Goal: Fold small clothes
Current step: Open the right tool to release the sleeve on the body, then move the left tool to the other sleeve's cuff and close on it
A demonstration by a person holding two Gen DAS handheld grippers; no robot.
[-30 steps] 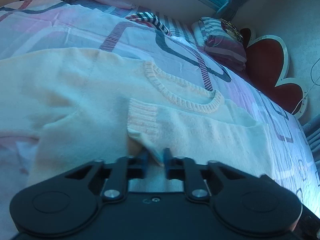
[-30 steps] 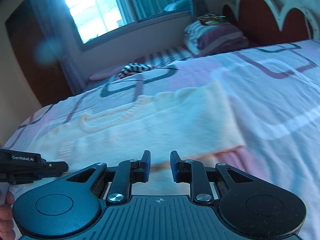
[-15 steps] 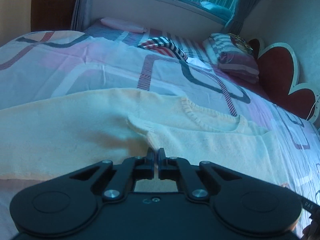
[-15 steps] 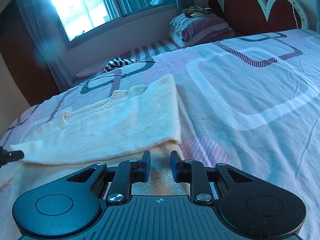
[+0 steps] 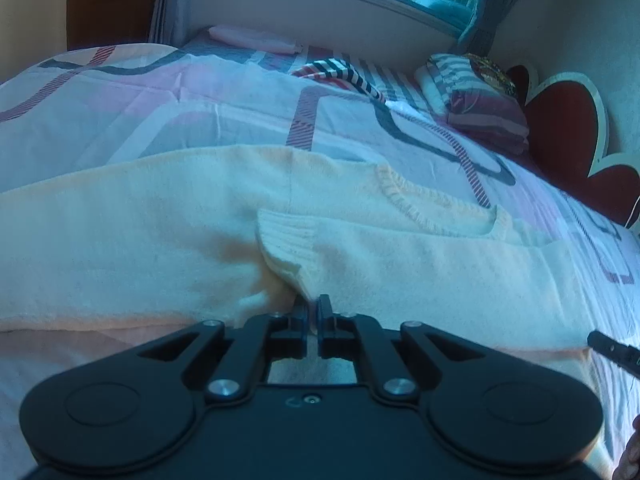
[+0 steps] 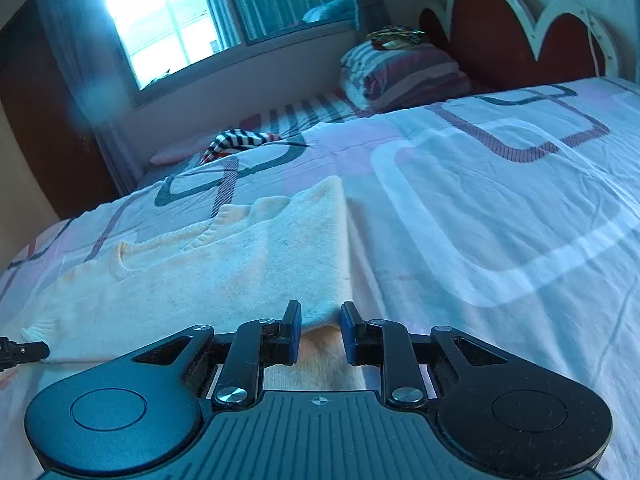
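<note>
We have the cream sweater [image 5: 160,240] spread flat on the bed [image 6: 500,208], its long axis running from nine to three o'clock across the left wrist view. Our left gripper [image 5: 313,312] is clamped on the folded-in sleeve just below its ribbed cuff [image 5: 286,242], which lies at twelve o'clock, touching the fingers. Our right gripper [image 6: 320,334] holds its fingers apart, nothing between them, with the sweater's folded edge at twelve o'clock just ahead. We judge the left nearer for the next fold.
</note>
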